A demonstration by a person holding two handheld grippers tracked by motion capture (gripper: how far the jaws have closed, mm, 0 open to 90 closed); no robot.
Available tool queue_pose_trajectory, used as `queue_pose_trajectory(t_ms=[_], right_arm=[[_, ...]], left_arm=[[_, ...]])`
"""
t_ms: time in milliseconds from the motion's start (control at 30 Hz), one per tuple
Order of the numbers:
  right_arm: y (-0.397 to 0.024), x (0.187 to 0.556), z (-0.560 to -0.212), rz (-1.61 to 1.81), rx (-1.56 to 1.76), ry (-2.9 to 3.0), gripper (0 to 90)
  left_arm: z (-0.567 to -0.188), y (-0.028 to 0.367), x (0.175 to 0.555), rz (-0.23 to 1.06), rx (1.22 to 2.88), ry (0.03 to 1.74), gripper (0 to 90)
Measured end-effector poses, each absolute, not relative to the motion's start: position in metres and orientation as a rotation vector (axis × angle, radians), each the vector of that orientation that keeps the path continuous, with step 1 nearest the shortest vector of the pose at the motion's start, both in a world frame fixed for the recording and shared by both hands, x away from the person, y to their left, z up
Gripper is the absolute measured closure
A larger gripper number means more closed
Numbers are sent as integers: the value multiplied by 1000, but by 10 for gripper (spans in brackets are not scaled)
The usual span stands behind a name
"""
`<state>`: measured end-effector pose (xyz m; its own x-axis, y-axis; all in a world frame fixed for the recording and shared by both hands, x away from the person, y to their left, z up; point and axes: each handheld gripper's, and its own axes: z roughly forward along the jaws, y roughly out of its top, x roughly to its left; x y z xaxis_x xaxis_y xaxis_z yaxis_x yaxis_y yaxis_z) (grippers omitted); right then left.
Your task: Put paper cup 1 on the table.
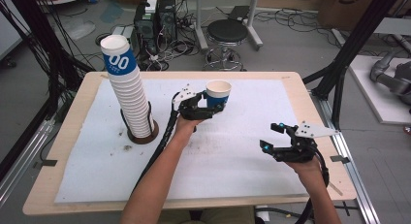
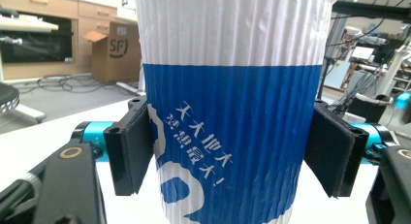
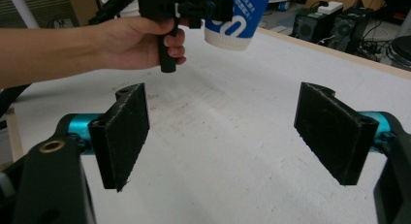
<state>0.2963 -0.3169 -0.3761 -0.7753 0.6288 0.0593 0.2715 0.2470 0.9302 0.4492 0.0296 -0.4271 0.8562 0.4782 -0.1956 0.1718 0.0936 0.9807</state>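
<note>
**Me:** Blue and white paper cup [image 2: 231, 112] sits right up close between my left gripper's [image 1: 209, 106] black pads [image 2: 132, 151]. They squeeze it on both sides, and it stands straight up. I hold it above the white mat [image 1: 232, 156], a bit past the middle.

**Helper:** And your other hand?

**Me:** My right gripper [image 3: 223, 136] hangs over the mat with its jaws wide apart. Nothing is in them.

**Helper:** How do I set the cup down well?

**Me:** I think I keep it straight, squeeze softly so the thin side does not crush, and lower it slowly until the bottom lies flat. Then I let go.

**Helper:** Is there room?

**Me:** Lots. From the cup, the tall cup stack [image 1: 127, 90] stands at nine o'clock, well apart. My right gripper is at about four o'clock. The far table edge [image 1: 194, 74] is near, at twelve, so I stay back.
</note>
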Motion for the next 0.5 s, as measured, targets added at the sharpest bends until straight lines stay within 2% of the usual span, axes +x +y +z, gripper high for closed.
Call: queue_pose_trajectory(t_ms=[300, 500], right_arm=[[-319, 297, -377, 1552, 837, 2195, 207], [-318, 297, -376, 1554, 833, 2197, 208]], left_arm=[[-451, 23, 458, 237, 1536, 584, 266], [-454, 17, 460, 287, 1637, 648, 266]])
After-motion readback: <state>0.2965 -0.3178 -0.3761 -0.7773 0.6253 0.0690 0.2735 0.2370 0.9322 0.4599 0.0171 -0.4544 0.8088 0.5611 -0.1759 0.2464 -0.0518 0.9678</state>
